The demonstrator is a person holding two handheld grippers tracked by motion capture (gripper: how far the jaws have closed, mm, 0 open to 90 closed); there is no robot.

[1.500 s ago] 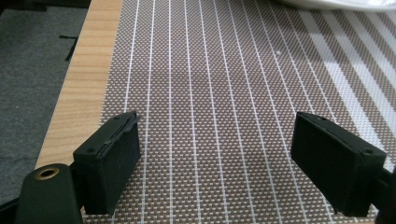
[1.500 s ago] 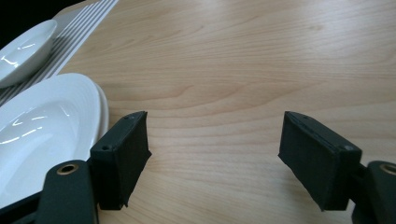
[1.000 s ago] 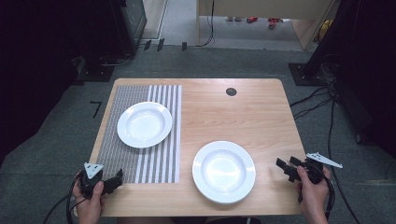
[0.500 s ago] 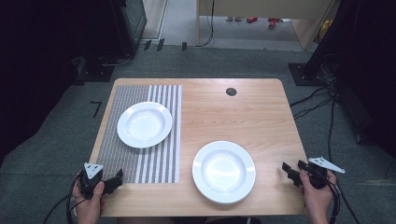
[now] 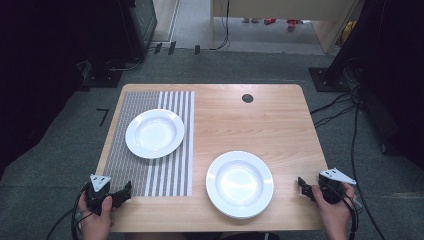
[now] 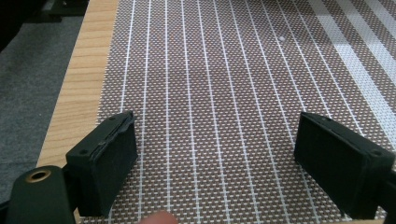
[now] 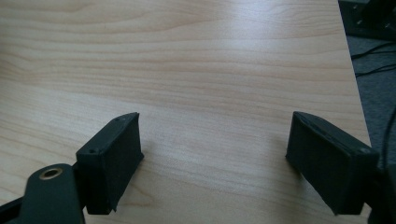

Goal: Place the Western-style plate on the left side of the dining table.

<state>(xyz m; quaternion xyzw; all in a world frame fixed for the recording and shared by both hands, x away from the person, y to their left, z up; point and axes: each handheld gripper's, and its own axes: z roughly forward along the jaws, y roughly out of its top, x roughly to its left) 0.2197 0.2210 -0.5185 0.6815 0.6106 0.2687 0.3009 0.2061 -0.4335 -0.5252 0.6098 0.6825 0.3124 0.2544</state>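
I hold my right gripper (image 5: 306, 184) low over the near right corner of the table (image 5: 250, 125), and its fingers (image 7: 112, 161) stand wide apart. They have just been opening further, with nothing between them but bare wood. The nearest thing to them is the white plate (image 5: 240, 183), which lies flat on the wood at the near edge, just to the left of this gripper and apart from it.

My left gripper (image 5: 120, 192) sits at the near left corner, over the near edge of the striped placemat (image 5: 155, 175). Its fingers (image 6: 107, 154) are wide too, and only the woven mat shows between them.

A second white plate (image 5: 154, 133) rests on the far half of the placemat, well apart from both grippers. A small dark round hole (image 5: 247, 98) sits in the table near its far edge.
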